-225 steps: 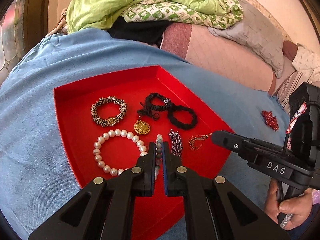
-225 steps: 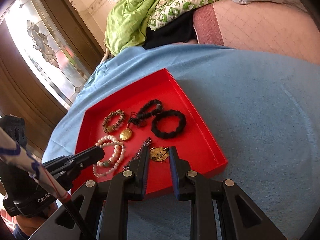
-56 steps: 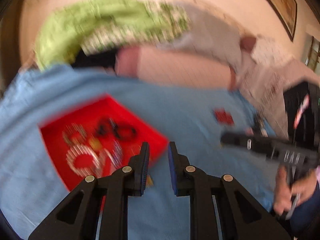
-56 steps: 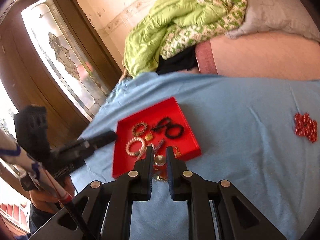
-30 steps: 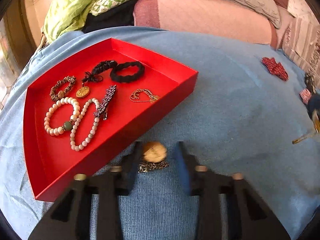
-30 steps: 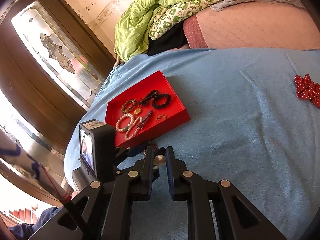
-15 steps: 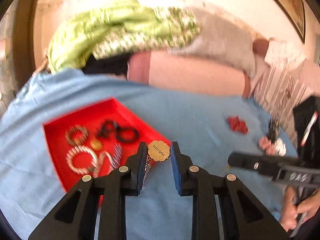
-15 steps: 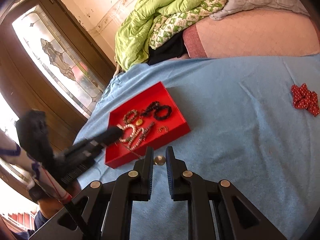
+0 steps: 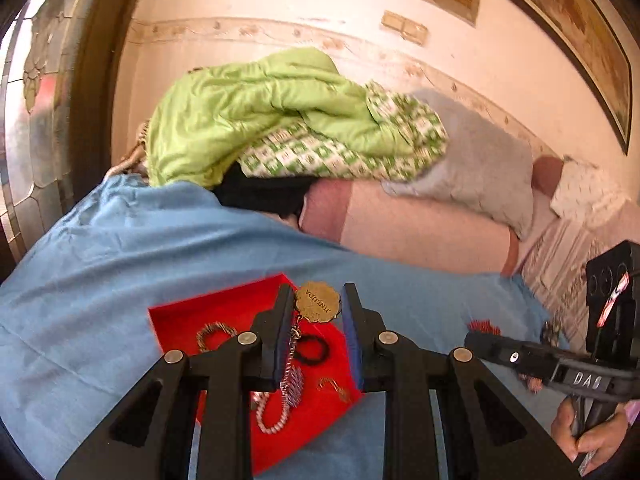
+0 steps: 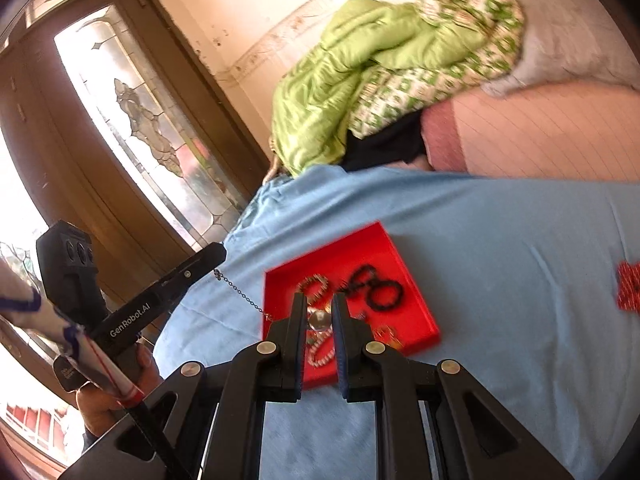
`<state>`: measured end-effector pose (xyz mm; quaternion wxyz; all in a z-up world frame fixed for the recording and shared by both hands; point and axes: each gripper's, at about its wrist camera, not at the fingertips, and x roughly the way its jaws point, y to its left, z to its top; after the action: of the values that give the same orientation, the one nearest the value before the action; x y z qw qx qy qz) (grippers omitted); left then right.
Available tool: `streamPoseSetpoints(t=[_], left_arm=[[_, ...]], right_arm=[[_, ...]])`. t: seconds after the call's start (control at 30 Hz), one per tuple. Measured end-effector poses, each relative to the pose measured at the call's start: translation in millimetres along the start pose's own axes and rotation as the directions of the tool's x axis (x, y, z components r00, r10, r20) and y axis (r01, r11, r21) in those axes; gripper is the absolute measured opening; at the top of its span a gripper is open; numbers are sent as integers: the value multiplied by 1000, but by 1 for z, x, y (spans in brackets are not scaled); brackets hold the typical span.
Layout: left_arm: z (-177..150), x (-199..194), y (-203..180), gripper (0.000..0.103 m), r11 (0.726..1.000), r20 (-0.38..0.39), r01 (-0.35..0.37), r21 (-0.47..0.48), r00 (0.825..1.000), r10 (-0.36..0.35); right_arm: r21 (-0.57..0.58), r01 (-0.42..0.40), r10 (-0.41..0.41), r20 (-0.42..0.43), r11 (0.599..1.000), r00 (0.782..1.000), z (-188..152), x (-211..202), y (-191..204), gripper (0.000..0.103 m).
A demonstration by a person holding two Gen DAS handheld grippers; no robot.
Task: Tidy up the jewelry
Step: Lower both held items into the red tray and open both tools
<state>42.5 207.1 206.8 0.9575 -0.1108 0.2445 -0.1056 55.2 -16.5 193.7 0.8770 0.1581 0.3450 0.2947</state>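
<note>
Dangling pendant (image 9: 318,302) btwn L tool (image 9: 316,300) tips

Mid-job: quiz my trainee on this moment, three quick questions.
1. True or false: the gold tag lies in the red tray.
2. What trails from the left claw? A) pearl bracelet B) thin chain C) nothing
3. Fill in: the round disc is pinched by the ___ claw.
Key: 1 false, the left claw holds it; 2 B; 3 right claw.
</note>
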Motion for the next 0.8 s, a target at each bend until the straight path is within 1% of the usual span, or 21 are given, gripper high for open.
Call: streamPoseSetpoints(t=[0.13, 0.23, 0.4, 0.53, 0.6, 0.67, 0.73, 0.8], left_arm=[[4, -4, 14, 23, 999, 8, 2, -38, 1000, -1], [-4, 2, 21, 23, 999, -19, 9, -52, 1000, -10], [-23, 21, 32, 23, 996, -88, 33, -81, 995, -40], [-40, 38, 42, 23, 994, -143, 28, -104, 989, -43], [-49, 47, 46, 23, 994, -174, 17, -104, 984, -35], [-58, 54, 51, 23, 995, -198, 4, -104, 980, -25], [-70, 65, 56, 23, 995, -240, -18, -100, 971, -7], [-80, 74, 61, 23, 995, -277, -41, -94, 961, 14]], right_arm=[[-17, -10, 10, -19, 1000, 1000, 6, 20, 12, 13], [-10, -18, 17, -52, 1000, 998, 7, 41, 15, 14], [3, -17, 17, -106, 1000, 994, 5, 75, 11, 14], [21, 14, -10, -152, 1000, 988, -4, 101, 2, 13], [20, 42, -38, -173, 999, 984, -10, 112, -3, 13], [25, 71, -64, -212, 997, 975, -19, 126, -13, 13], [34, 100, -89, -242, 994, 966, -26, 137, -24, 13], [47, 113, -96, -281, 992, 955, -33, 148, -33, 14]])
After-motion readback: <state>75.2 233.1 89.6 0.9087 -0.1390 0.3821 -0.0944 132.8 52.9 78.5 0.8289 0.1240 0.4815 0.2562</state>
